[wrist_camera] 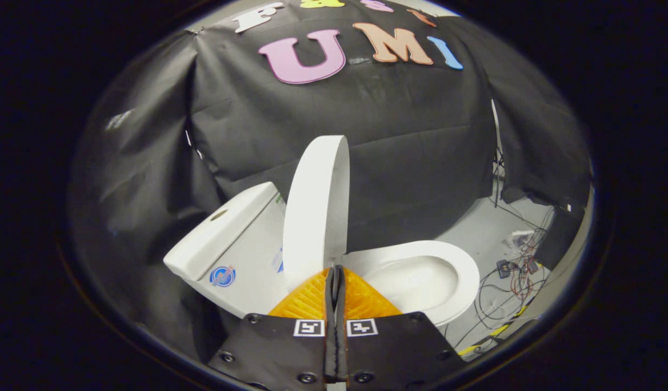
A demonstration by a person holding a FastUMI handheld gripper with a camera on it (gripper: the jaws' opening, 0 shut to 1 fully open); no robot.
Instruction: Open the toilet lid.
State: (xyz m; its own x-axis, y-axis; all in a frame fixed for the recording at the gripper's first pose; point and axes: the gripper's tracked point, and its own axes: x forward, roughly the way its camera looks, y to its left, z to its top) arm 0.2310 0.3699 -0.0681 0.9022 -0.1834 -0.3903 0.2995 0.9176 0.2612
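White lid stands upright; your opening looks done.
Your hand-held gripper is pressed together on nothing, tips just below the lid, bowl exposed beside it.

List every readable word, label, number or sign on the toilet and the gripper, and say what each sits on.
Round blue sticker on the tank: too blurred to read.
Second sticker, partly behind the raised lid: unreadable.
Two square markers on the gripper: black-and-white patterns, no words.
The fingers are shut, with their tips at the lid's lower edge.
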